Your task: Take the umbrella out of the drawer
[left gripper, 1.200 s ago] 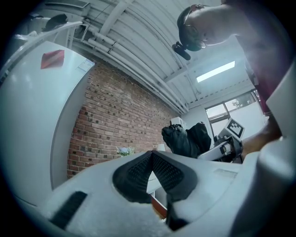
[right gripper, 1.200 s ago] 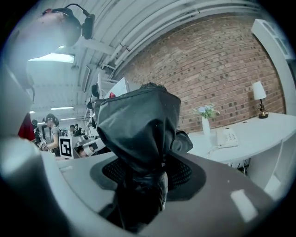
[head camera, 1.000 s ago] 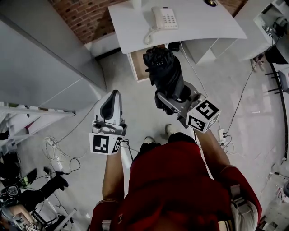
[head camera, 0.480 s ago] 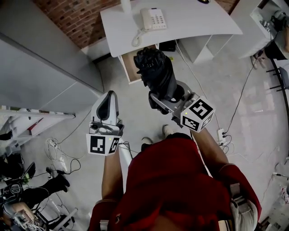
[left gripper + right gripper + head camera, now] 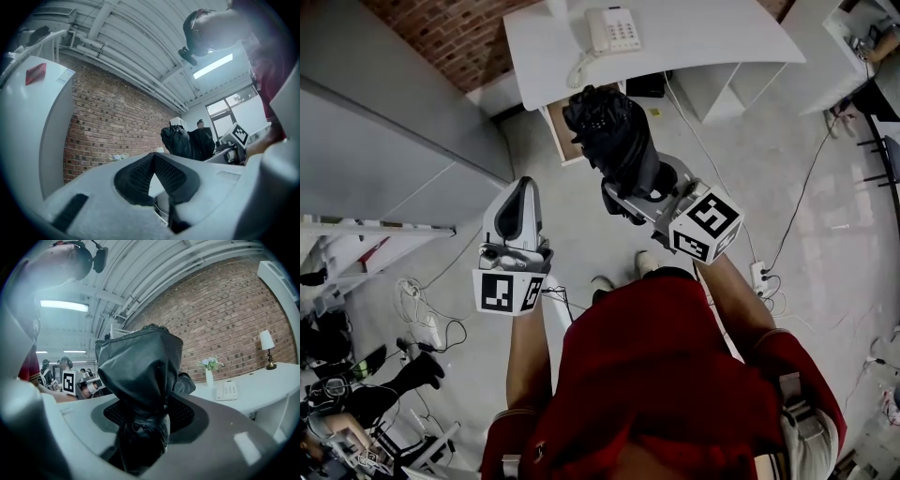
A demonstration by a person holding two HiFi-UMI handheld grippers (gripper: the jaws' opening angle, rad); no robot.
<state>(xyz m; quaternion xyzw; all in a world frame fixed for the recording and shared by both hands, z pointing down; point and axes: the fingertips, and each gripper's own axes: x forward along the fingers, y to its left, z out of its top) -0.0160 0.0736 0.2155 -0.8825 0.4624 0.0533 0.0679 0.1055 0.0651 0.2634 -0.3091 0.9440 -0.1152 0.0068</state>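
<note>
A folded black umbrella point(image 5: 614, 141) sticks out forward from my right gripper point(image 5: 630, 184), which is shut on its lower end; in the right gripper view the umbrella point(image 5: 140, 366) fills the space between the jaws of that gripper point(image 5: 140, 420). It hangs in the air in front of the open drawer point(image 5: 557, 129) under the white desk point(image 5: 703, 42). My left gripper point(image 5: 521, 192) is held beside it at the left, shut with nothing in it. In the left gripper view the pads of the left gripper point(image 5: 154, 161) meet at the tip, and the umbrella point(image 5: 180, 140) shows beyond them at the right.
A white telephone point(image 5: 612, 28) stands on the desk in front of a brick wall point(image 5: 431, 23). A tall grey cabinet point(image 5: 375, 141) runs along the left. Cables point(image 5: 422, 323) lie on the floor at the lower left, and white shelf units point(image 5: 736, 84) stand under the desk's right part.
Both grippers and the umbrella have shifted a little to the left and up in the head view. The right gripper's hold on the umbrella is unchanged.
</note>
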